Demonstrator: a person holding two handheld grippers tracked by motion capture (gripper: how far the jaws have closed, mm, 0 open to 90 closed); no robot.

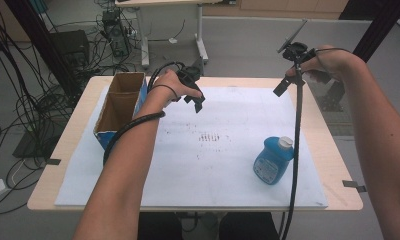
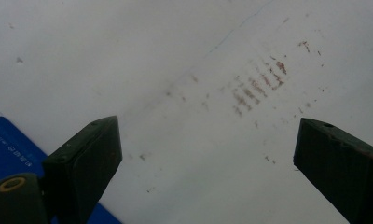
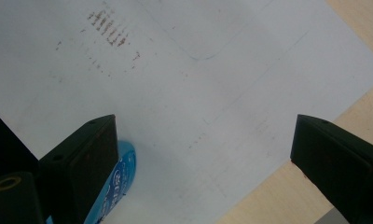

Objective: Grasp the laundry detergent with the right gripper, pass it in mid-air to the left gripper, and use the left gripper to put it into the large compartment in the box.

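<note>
A blue bottle (image 1: 273, 161) with a white cap lies on the white sheet (image 1: 213, 165) at the front right. An open cardboard box (image 1: 119, 107) with blue outer sides stands at the left. My left gripper (image 1: 198, 102) hangs above the sheet just right of the box; in the left gripper view it (image 2: 208, 135) is open and holds nothing, with brown marks (image 2: 259, 86) below it. My right gripper (image 1: 280, 89) hovers over the sheet's far right corner. In the right gripper view it (image 3: 205, 135) is open too, and the bottle (image 3: 124, 179) peeks out beside its left jaw.
The sheet covers most of a light wooden table (image 1: 338, 165). A corner of the box (image 2: 7, 144) shows blue at the bottom left of the left gripper view. Black cables trail from both grippers, one (image 1: 295, 165) hanging past the bottle. Equipment and cables crowd the floor at the far left.
</note>
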